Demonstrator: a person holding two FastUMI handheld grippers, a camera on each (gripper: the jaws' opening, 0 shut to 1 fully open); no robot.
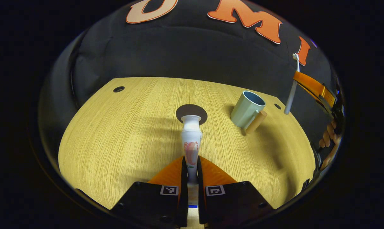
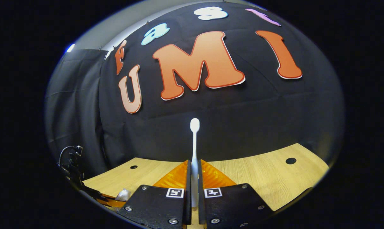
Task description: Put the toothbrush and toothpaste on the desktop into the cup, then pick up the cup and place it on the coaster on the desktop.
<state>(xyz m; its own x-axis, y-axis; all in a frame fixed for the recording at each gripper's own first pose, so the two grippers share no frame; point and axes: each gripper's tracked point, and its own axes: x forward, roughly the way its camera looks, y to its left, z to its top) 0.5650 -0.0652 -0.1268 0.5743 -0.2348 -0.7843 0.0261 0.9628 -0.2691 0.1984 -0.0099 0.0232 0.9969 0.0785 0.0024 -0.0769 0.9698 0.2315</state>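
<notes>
I pinch toothpaste (image 1: 191,140) in left gripper (image 1: 192,165) | toothbrush (image 2: 194,143) in right gripper (image 2: 194,171) | cup (image 1: 247,109) right of centre empty | coaster (image 1: 184,111) centre bare

Readable text: none; no word, brand or number can be made out on any object.

Left gripper (image 1: 192,165) signs: two square black-and-white marker tags, one on each finger base (image 1: 169,190) (image 1: 215,190), in the left gripper view. These are coded patterns, not characters.

Right gripper (image 2: 194,171) signs: two square tags of the same kind (image 2: 174,192) (image 2: 213,192), one on each finger base, in the right gripper view. The patterns differ from tag to tag.

Toothpaste (image 1: 191,140) print: a pink-and-red graphic on the white tube with a small green mark below it; any lettering is too small and blurred to read.
</notes>
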